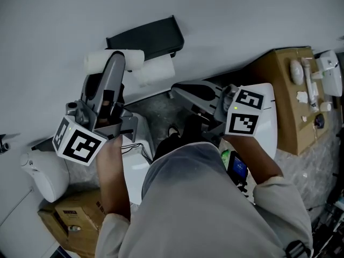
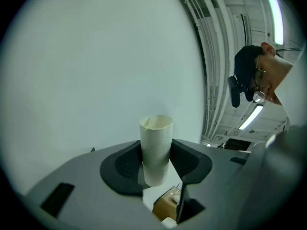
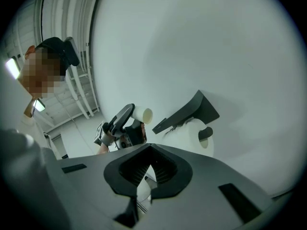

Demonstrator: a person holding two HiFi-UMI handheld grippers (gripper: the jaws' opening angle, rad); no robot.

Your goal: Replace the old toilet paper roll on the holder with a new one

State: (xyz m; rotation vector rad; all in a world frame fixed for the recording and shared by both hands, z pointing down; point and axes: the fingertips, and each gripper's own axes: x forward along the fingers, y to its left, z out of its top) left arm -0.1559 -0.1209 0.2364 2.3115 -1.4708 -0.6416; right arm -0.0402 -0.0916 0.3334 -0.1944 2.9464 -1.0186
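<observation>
My left gripper point(image 2: 157, 163) clamps the pale cardboard tube point(image 2: 156, 138), left of the black wall holder point(image 3: 189, 110) carrying a white paper roll point(image 3: 192, 137); my right gripper point(image 3: 149, 169) is closed, empty.

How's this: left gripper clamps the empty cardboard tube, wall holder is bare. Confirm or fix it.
Wrong on the holder. The left gripper clamps the empty cardboard tube, but the wall holder is not bare: a toilet paper roll hangs on it, as the right gripper view shows.
</observation>
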